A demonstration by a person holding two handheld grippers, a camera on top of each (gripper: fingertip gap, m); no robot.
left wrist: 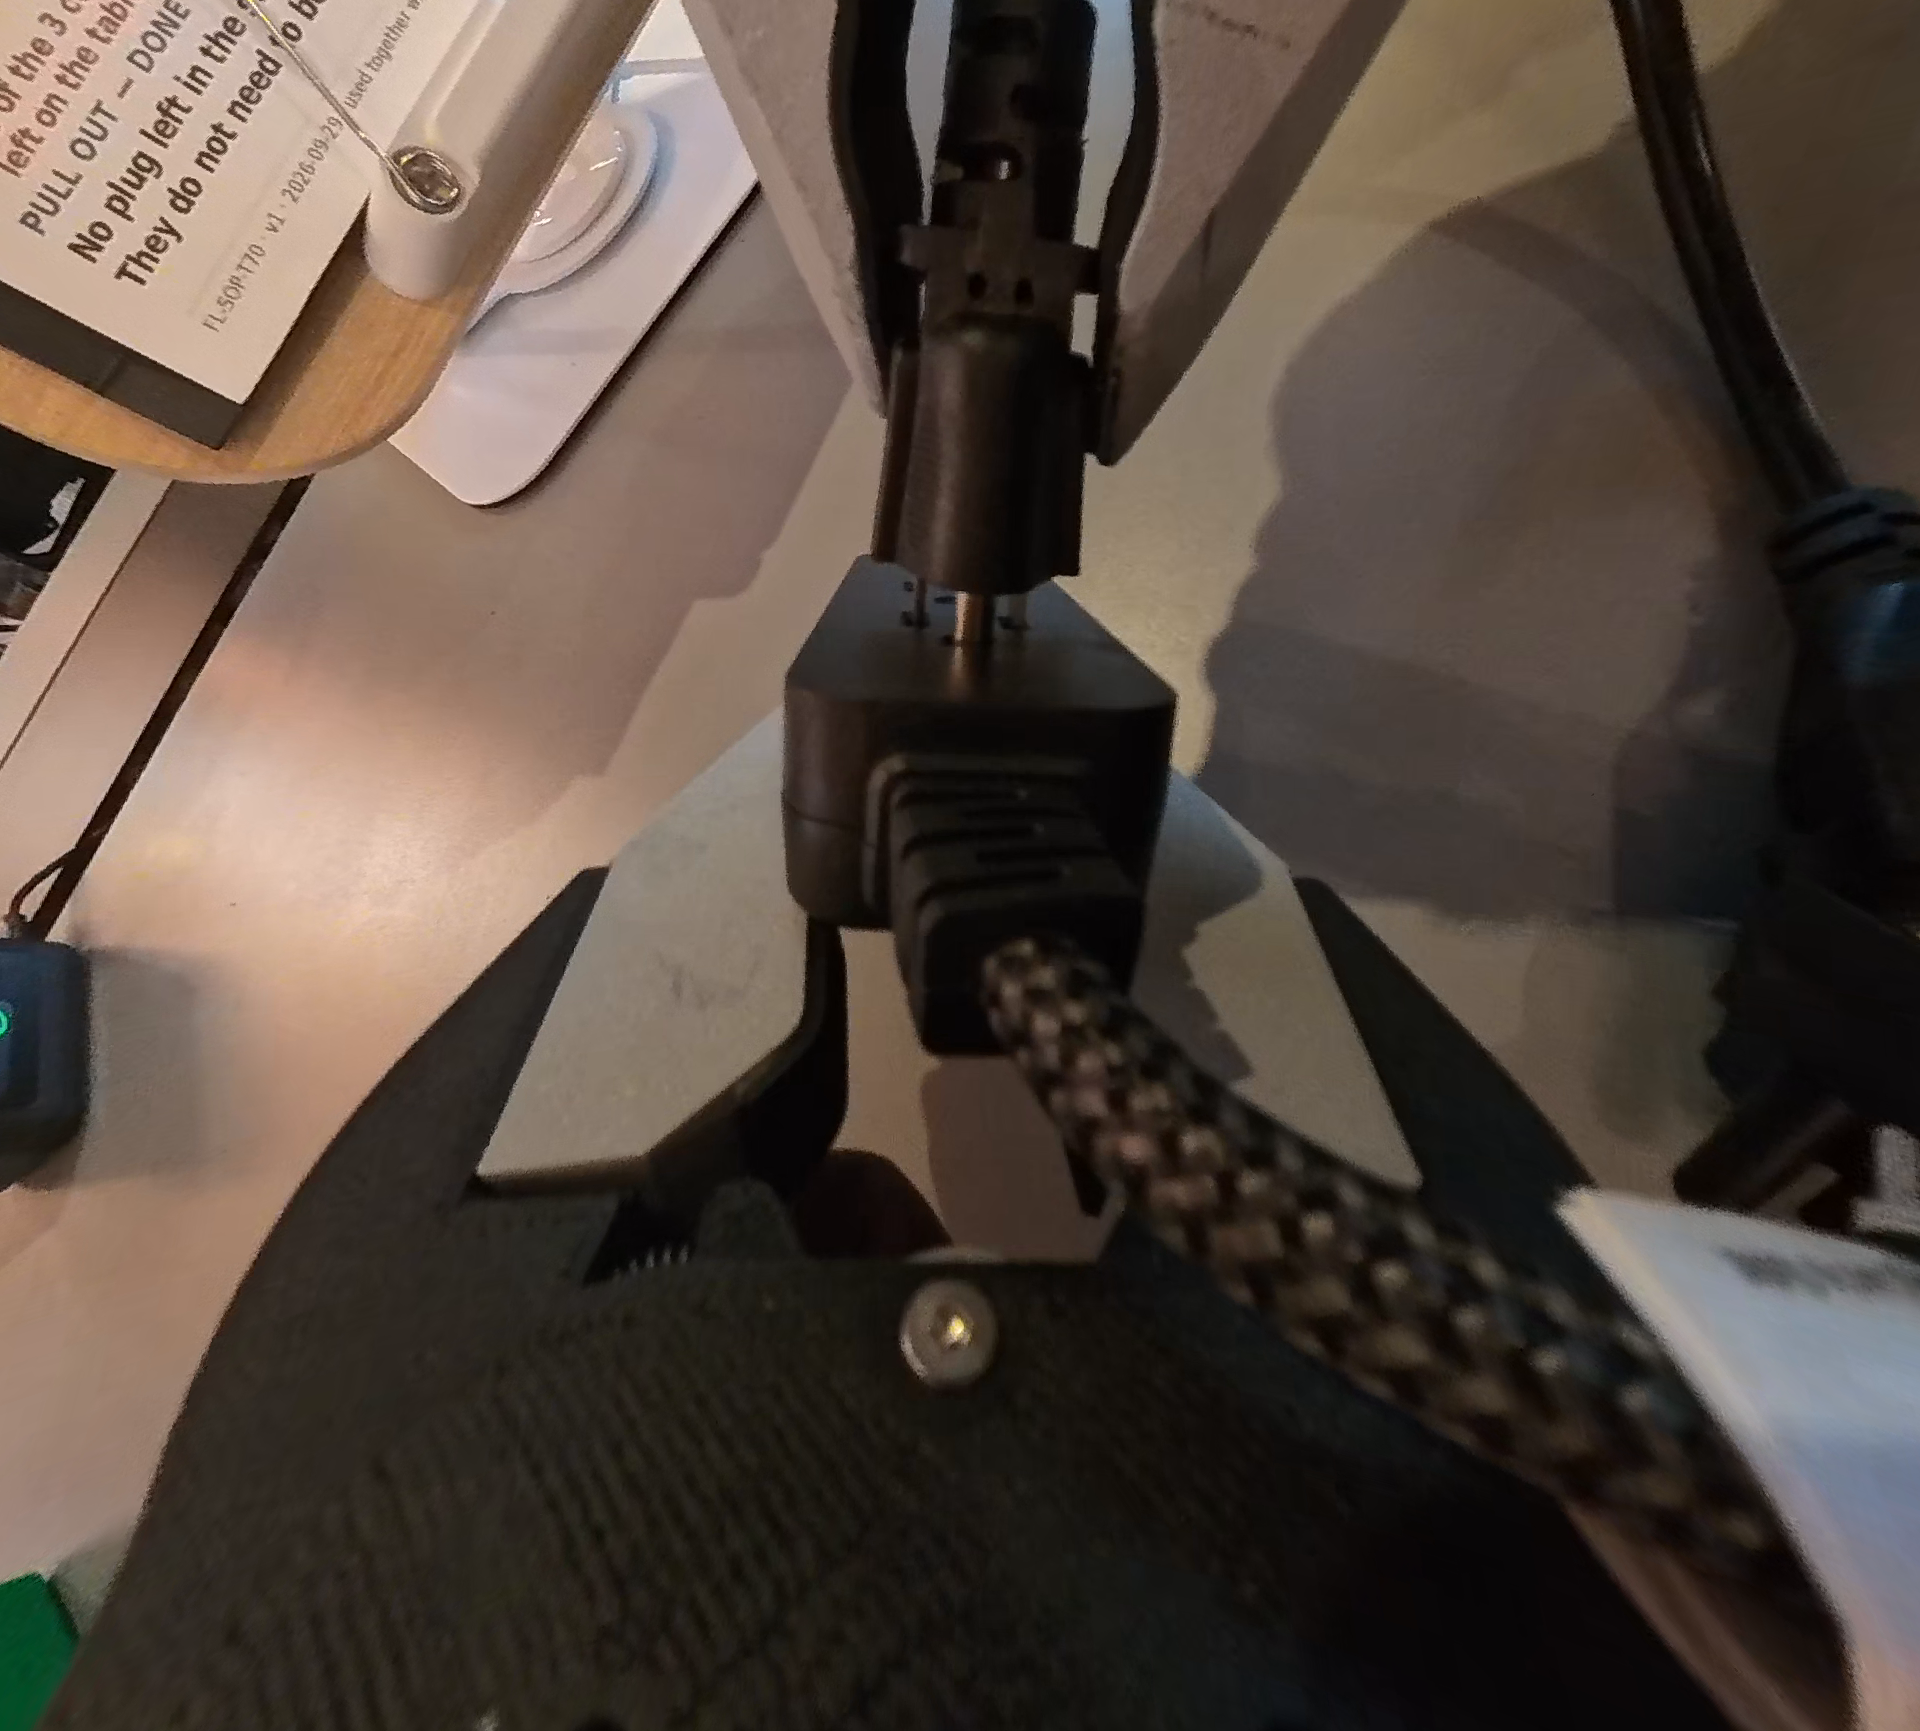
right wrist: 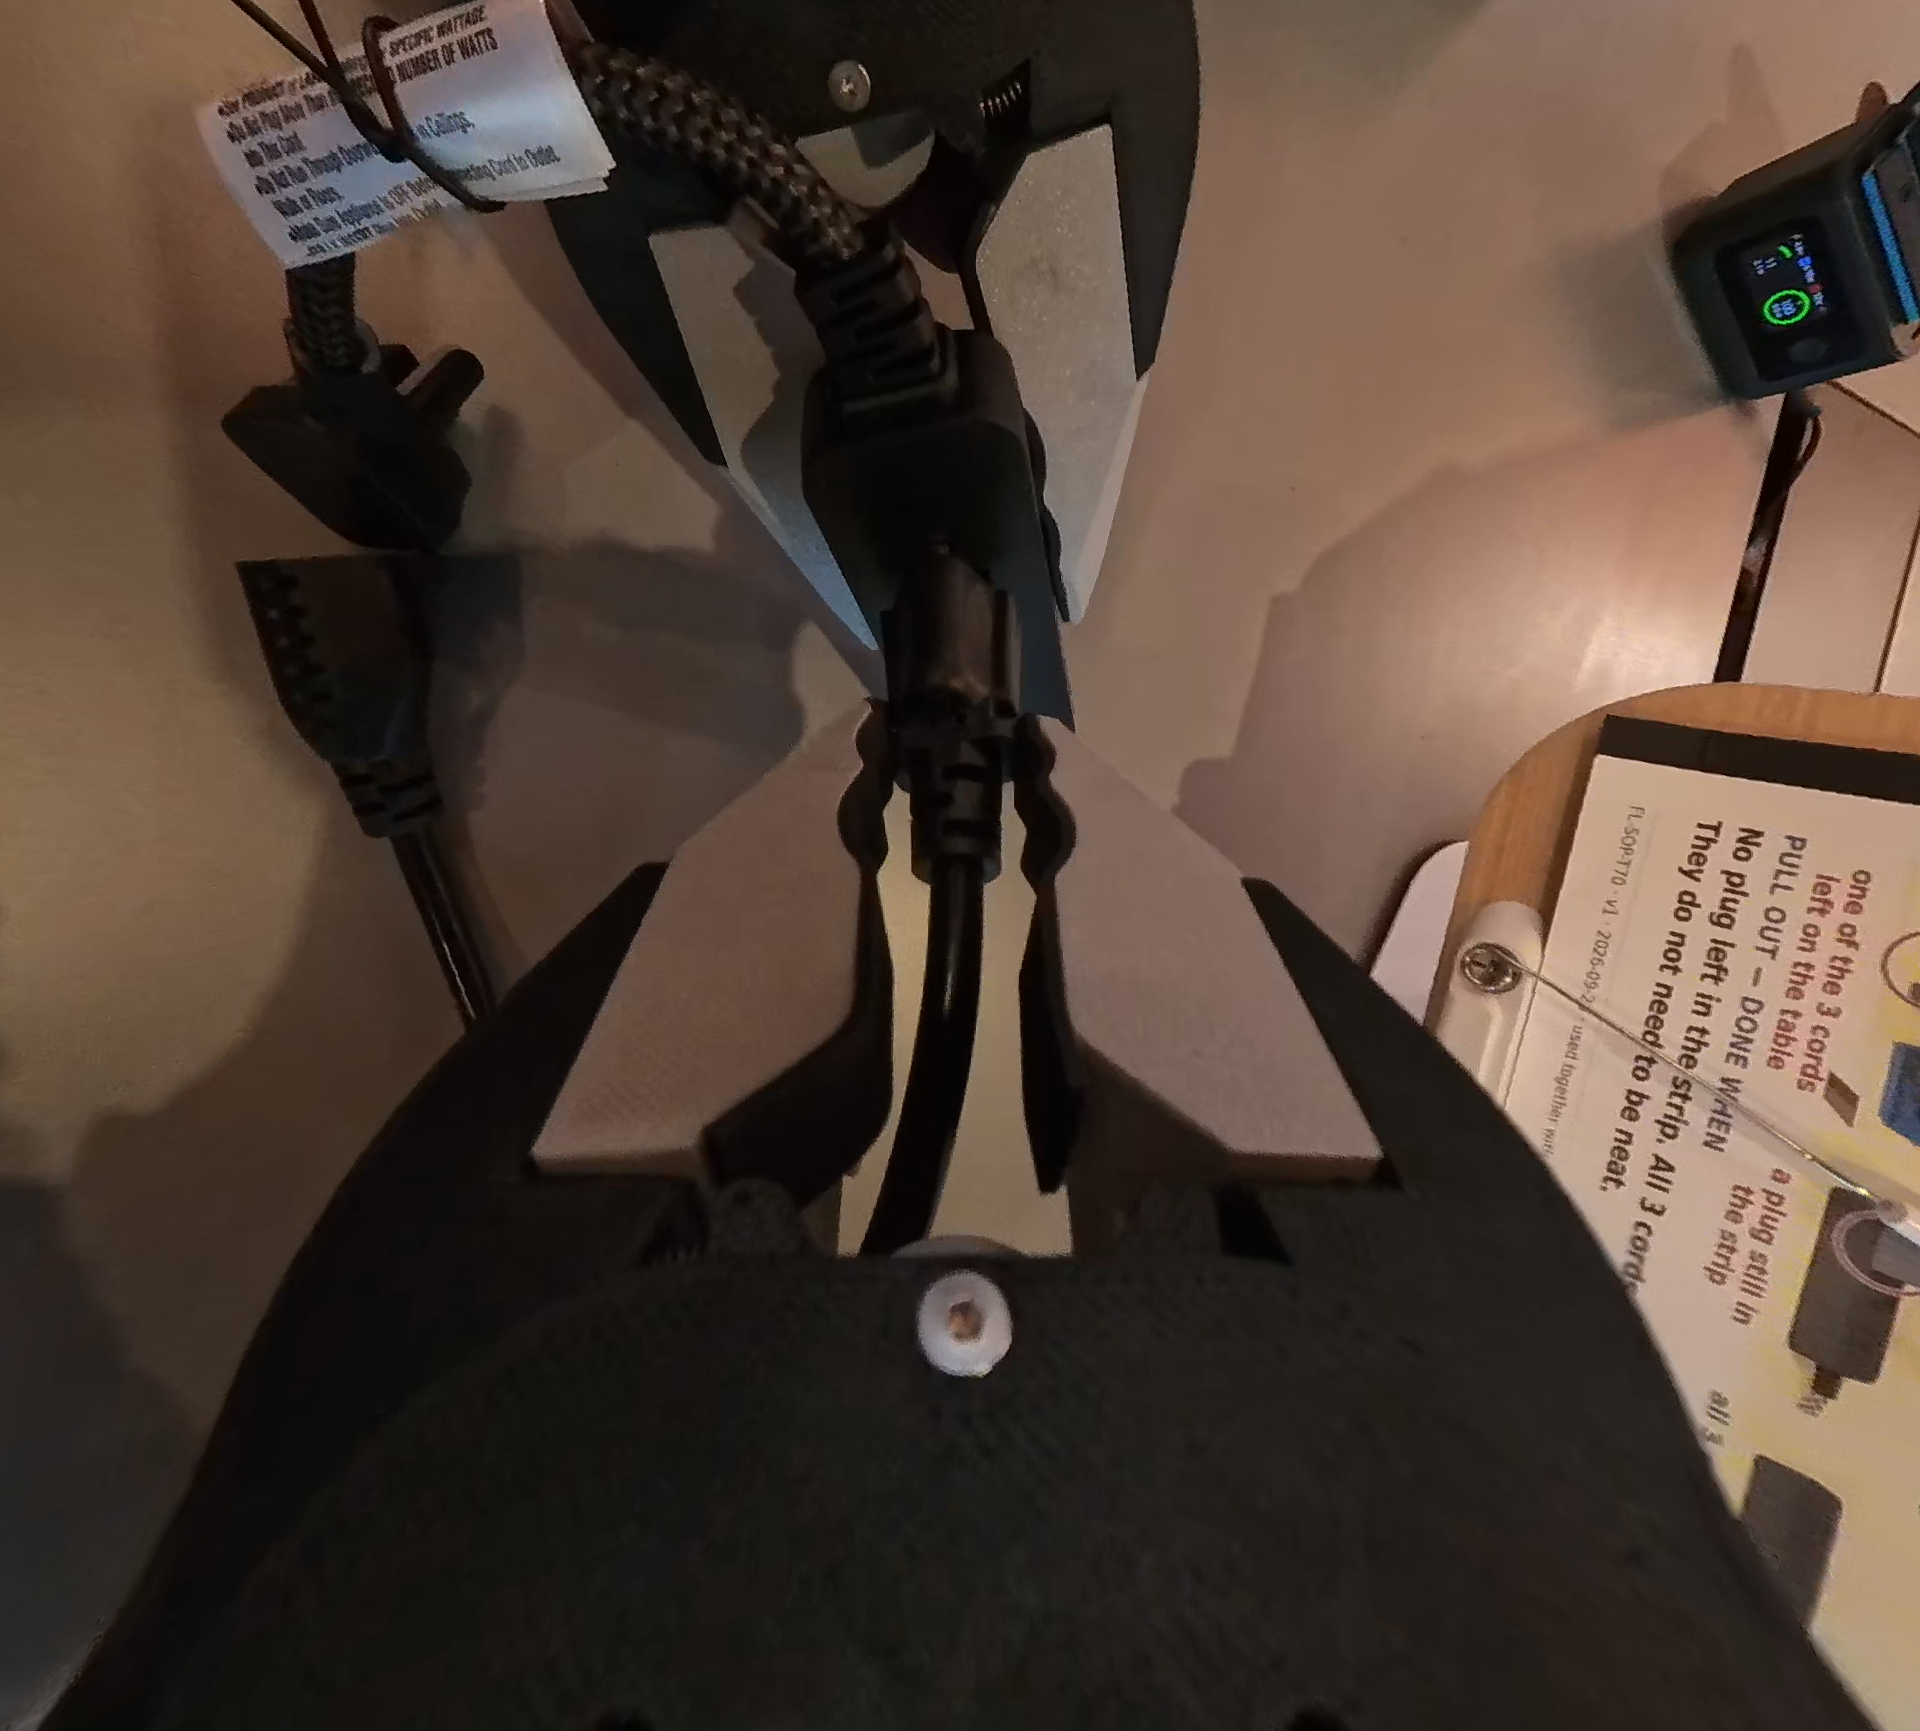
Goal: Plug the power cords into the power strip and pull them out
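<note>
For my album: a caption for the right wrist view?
Two handheld grippers meet: right gripper clamps a black plug at the power strip.

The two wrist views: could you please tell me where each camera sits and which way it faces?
Left wrist view: sits on the left hand-held gripper, looking along its fingers at the black power strip they hold; the right gripper faces it.
Right wrist view: sits on the right hand-held gripper, looking along its fingers at the black plug they pinch; the left gripper faces it.
Shared: both see plug, strip, braided cord and table from opposite ends.
</note>
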